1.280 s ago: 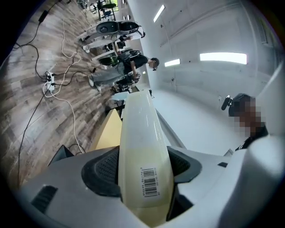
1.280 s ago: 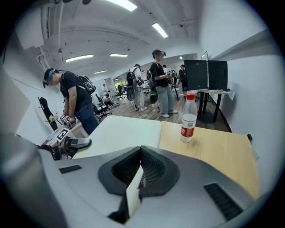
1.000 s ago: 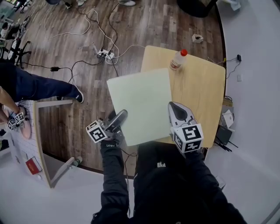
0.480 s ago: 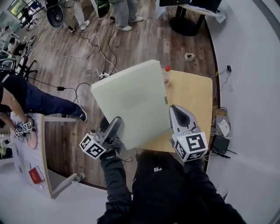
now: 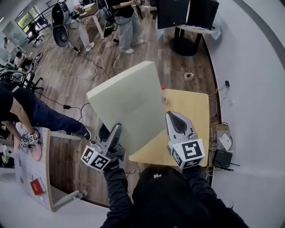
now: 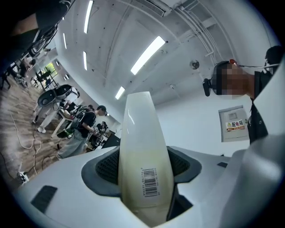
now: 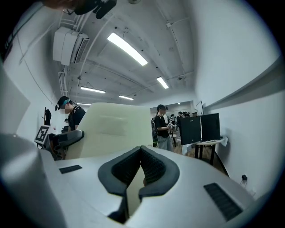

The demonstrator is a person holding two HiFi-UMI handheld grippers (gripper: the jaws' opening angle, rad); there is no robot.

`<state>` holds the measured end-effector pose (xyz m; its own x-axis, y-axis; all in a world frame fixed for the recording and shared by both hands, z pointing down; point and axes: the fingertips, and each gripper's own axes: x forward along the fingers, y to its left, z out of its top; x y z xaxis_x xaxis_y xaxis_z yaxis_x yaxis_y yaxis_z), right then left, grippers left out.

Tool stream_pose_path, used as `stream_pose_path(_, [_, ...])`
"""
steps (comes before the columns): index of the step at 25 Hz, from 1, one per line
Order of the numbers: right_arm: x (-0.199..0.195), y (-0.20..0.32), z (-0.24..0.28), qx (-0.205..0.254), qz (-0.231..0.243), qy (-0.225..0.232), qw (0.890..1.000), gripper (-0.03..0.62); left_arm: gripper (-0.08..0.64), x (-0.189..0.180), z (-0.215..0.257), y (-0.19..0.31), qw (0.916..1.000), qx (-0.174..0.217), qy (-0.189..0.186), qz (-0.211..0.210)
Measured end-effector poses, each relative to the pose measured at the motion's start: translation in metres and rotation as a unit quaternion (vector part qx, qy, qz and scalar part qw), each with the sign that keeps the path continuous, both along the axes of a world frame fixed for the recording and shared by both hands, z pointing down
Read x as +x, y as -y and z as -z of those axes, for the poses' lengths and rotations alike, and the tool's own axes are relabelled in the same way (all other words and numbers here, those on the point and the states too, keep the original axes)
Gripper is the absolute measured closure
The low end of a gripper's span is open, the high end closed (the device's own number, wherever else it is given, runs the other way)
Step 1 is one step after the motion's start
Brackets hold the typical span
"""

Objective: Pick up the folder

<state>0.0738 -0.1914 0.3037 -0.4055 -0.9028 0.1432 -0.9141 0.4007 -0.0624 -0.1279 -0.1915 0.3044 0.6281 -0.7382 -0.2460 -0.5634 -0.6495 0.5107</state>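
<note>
The folder [image 5: 129, 104] is a large pale cream-green one, held tilted in the air above the near left part of the wooden table [image 5: 193, 111]. My left gripper [image 5: 116, 130] is shut on its near left corner. In the left gripper view the thick spine with a barcode label [image 6: 149, 182] fills the gap between the pads of the left gripper [image 6: 143, 178]. My right gripper [image 5: 171, 117] is shut on the folder's near right edge. In the right gripper view a thin cream edge sits pinched in the right gripper [image 7: 141, 167], and the folder's face [image 7: 116, 127] rises beyond.
A bottle with a red cap [image 5: 163, 91] stands at the table's far left corner, just behind the folder. Cables [image 5: 84, 73] run over the wood floor. People [image 5: 127, 22] stand far off near chairs and dark monitors [image 5: 187, 13]. Another person [image 5: 26, 111] works at a table on the left.
Both grippers have risen with the folder. It has come up off the table and tipped more upright, now covering less of the tabletop.
</note>
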Motion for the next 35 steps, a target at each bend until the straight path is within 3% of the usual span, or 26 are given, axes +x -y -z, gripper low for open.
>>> stream_pose_path(9, [-0.002,-0.001,0.04,0.048,0.004,-0.001,0.999,0.571,0.238,0.006,0.048,-0.005,0.9967,0.047,0.037,0.055])
stream_pose_path(17, [-0.002,0.002,0.064,0.074,0.001,-0.002,0.997,0.571,0.238,0.004,0.081,-0.013,0.9836,0.091,0.099,0.12])
stream_pose_path(35, [-0.022,0.0,0.085,0.102,0.02,-0.003,0.995,0.571,0.238,-0.005,0.097,-0.027,0.9776,0.107,0.11,0.144])
